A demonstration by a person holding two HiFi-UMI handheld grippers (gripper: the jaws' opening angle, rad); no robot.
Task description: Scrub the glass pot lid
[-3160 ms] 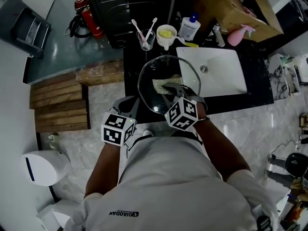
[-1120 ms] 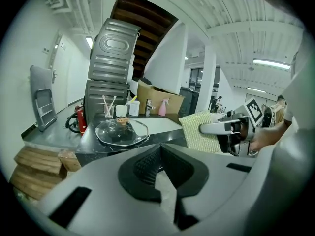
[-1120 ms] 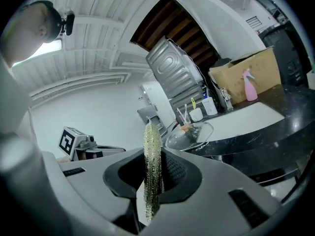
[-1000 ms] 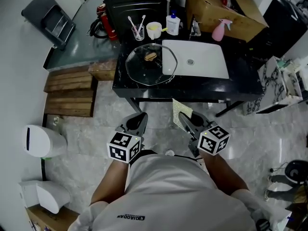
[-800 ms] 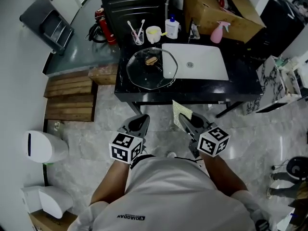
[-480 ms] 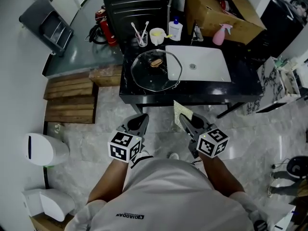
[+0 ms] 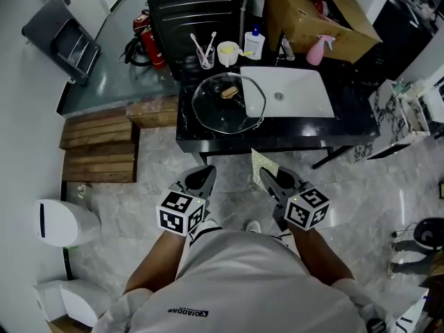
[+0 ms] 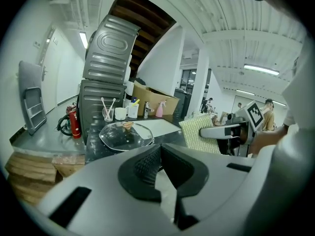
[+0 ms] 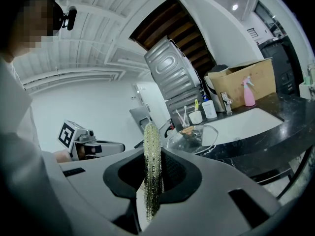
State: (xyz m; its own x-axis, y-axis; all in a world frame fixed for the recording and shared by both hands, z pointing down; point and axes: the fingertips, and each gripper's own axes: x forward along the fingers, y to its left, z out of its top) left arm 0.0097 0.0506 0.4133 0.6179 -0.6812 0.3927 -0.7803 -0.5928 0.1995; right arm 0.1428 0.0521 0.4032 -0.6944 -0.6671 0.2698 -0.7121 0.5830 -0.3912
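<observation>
Two grippers: both are held low in front of the person, above the marble floor [image 7: 152,186] and well apart from the counter [image 7: 277,136].
Left gripper [image 7: 206,171]: its fingers are closed together with nothing between them, and it points toward the counter.
Right gripper [image 7: 269,177]: its fingers are clamped on a yellow-green scrub pad [image 7: 261,163], which stands on edge and sticks out past the fingertips.
Glass lid [image 7: 223,113]: it lies flat on the black counter with its knob [image 7: 229,92] up. Its right edge overlaps the left rim of the white sink [image 7: 305,99]. Neither gripper touches it.
Back of counter: a glass with toothbrushes [image 7: 205,58], a white mug [image 7: 227,51] and a white bottle [image 7: 254,44] stand in a row behind the lid.
Spray bottle [image 7: 316,51]: it is pink and stands behind the sink, in front of a cardboard box [image 7: 326,12].
Left of counter: there is a red fire extinguisher [image 7: 147,44], with wooden pallets [image 7: 97,151] on the floor.
</observation>
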